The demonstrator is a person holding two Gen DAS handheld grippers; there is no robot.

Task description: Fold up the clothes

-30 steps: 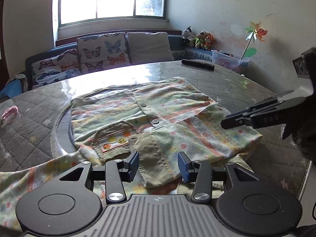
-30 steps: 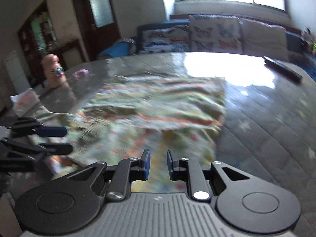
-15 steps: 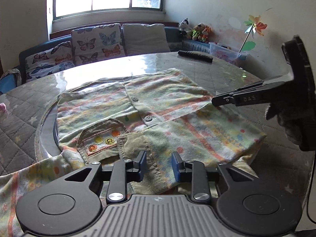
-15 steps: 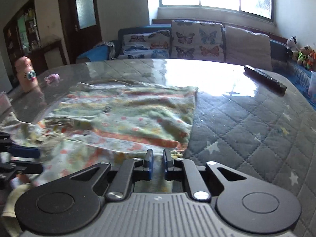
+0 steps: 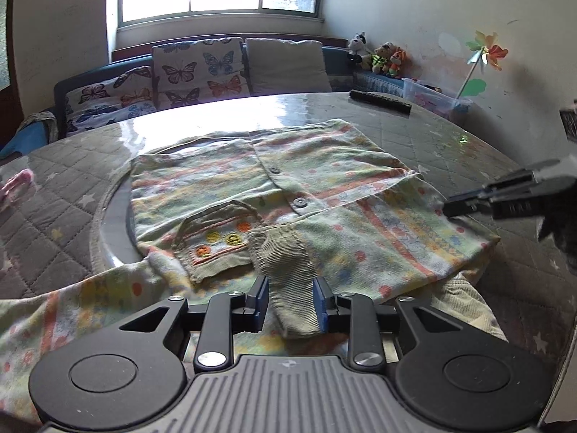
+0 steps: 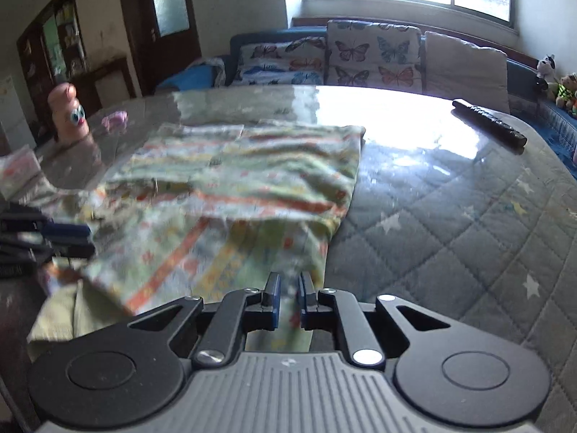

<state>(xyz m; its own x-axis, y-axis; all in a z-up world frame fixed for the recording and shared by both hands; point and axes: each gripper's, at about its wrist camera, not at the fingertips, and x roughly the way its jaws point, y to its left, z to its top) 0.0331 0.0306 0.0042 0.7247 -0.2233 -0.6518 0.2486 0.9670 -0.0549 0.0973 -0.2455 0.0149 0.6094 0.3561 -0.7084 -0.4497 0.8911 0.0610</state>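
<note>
On a glass-topped round table (image 5: pixel 450 133), before a butterfly-cushioned sofa (image 5: pixel 194 72): patterned cardigan (image 5: pixel 252 180) spread flat, buttons up, one sleeve folded across the front. Left gripper (image 5: pixel 290 301) parted, ribbed cuff (image 5: pixel 288 270) lying between its blue pads, contact unclear. Right gripper (image 6: pixel 287 297) narrowed almost closed over the garment's near edge, grasp unclear through blur. Remote control (image 6: pixel 488 126) far across the tabletop.

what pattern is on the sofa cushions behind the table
Colourful butterflies on a pale ground on the cushions; clearest in the left wrist view.
</note>
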